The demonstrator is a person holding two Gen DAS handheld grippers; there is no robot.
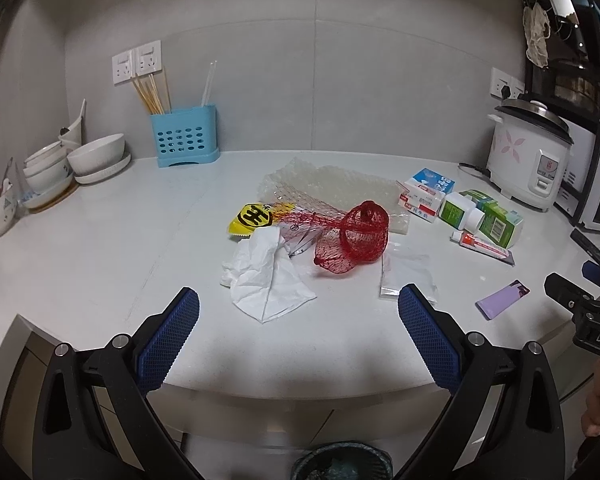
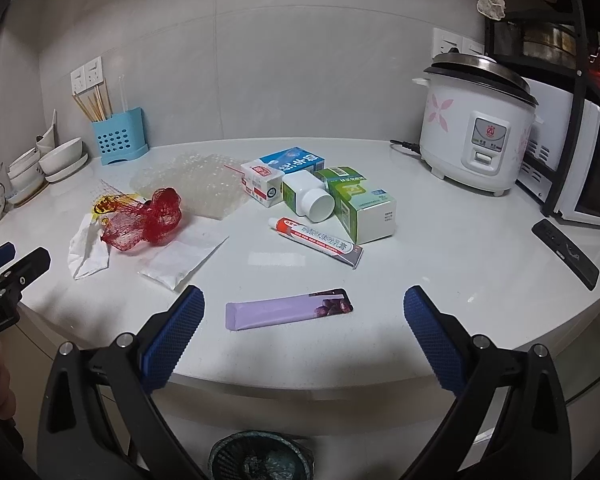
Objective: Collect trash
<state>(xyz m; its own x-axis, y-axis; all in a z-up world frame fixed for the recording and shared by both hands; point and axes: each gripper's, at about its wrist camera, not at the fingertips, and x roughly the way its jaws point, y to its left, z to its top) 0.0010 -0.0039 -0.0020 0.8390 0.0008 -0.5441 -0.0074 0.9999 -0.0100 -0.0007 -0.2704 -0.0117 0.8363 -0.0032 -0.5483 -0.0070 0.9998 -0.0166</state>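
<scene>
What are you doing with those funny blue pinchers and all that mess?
A person holds a gripper in each hand over a white counter, tidying trash. Both are open and empty. The left gripper faces a crumpled tissue and a red net bag. The right gripper faces a purple wrapper. A bin waits below. Nothing is picked up yet.

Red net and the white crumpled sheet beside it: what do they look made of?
The red net looks like thin plastic mesh: open weave, glossy, holding a springy bunched shape. The white crumpled sheet looks like tissue or soft paper: matte, with soft creases and folds, though thin fabric cannot be ruled out.
</scene>
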